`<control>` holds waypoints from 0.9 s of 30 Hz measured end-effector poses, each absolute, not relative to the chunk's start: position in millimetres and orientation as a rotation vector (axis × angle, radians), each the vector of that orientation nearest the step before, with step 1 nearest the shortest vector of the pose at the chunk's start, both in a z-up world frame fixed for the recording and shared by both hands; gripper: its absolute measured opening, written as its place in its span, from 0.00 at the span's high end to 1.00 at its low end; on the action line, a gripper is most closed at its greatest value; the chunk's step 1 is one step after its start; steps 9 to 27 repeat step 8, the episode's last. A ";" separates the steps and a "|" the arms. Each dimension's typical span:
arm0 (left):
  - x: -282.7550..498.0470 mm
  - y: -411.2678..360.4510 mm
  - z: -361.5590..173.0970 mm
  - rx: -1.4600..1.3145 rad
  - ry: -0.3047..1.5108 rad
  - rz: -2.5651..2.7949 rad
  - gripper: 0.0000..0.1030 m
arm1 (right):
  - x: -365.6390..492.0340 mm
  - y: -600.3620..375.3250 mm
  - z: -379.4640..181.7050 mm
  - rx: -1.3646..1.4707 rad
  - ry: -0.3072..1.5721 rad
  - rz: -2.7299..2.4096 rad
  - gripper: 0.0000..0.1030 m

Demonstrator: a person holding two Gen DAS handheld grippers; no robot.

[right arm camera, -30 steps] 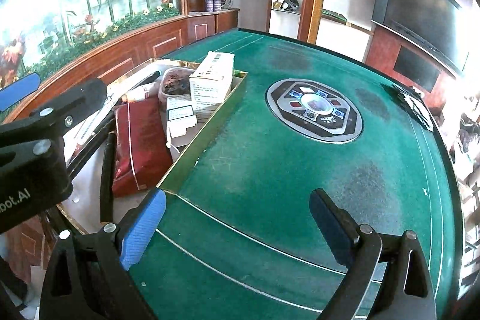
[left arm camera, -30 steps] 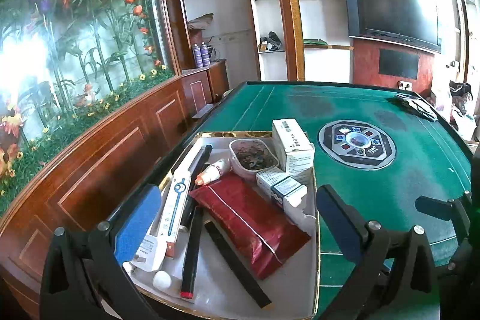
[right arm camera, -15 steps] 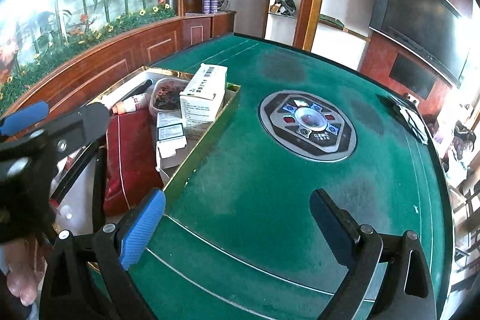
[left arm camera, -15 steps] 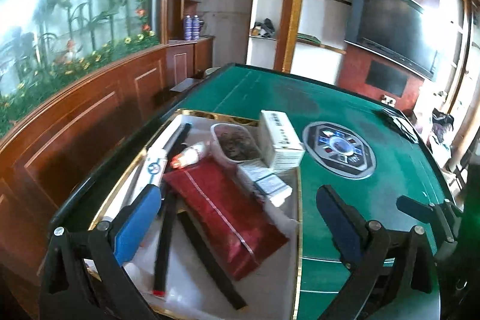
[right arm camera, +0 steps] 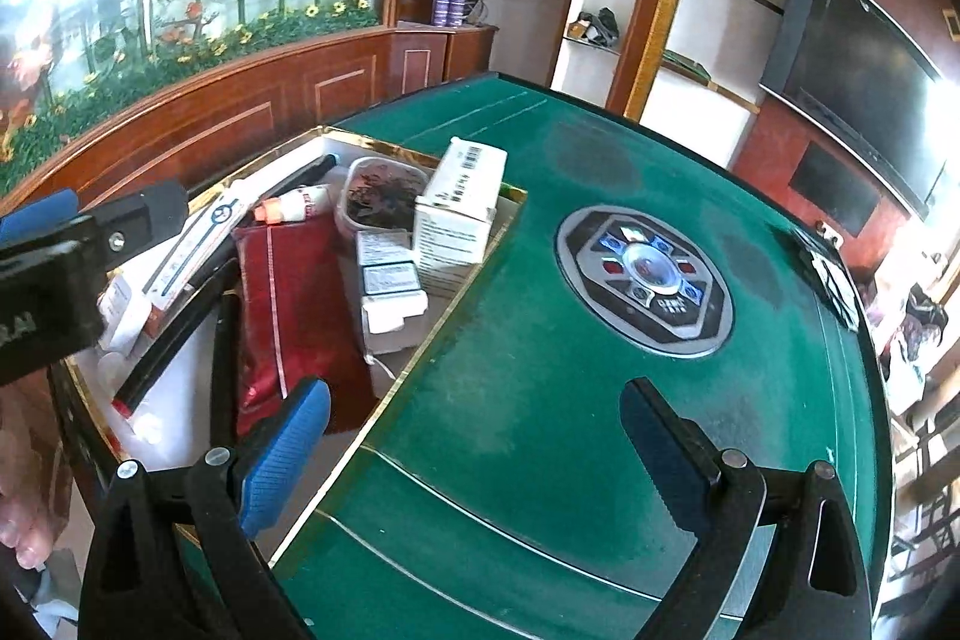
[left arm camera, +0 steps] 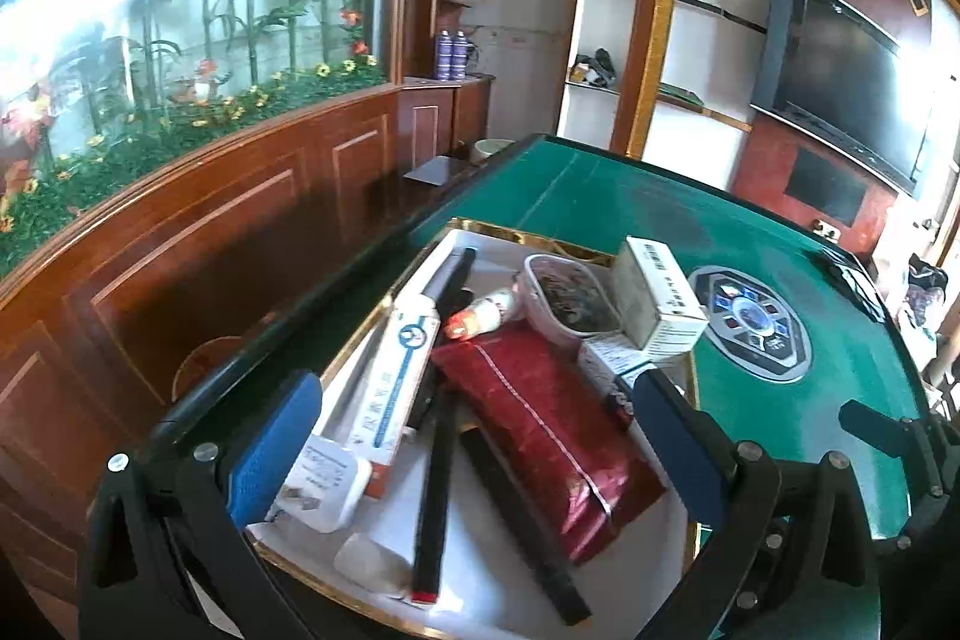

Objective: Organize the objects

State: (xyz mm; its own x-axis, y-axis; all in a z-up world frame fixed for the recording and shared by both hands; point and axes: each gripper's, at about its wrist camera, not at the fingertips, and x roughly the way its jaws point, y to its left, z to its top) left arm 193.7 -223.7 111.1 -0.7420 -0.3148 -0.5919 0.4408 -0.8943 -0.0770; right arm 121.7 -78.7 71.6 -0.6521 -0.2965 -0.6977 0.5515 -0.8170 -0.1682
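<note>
No legible text on anything.

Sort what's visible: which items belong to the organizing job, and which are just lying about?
Job items: tray, red pouch, toothpaste box, black sticks, white carton, plastic tub, small bottle.

Lying about: table console, purple cans, television.

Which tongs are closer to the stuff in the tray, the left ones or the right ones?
Probably the left. The left tongs hang open right over the tray, framing the red pouch. The right tongs are open too, but mostly over bare green table beside the tray.
</note>
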 end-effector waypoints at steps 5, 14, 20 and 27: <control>195.4 -226.8 109.9 0.815 0.266 -2.544 0.00 | 126.9 -91.1 72.7 0.918 0.543 -2.420 0.03; 196.3 -230.0 110.8 0.807 0.274 -2.518 0.00 | 127.1 -92.0 72.8 0.919 0.543 -2.422 0.03; 196.3 -230.0 110.8 0.807 0.274 -2.518 0.00 | 127.1 -92.0 72.8 0.919 0.543 -2.422 0.03; 196.3 -230.0 110.8 0.807 0.274 -2.518 0.00 | 127.1 -92.0 72.8 0.919 0.543 -2.422 0.03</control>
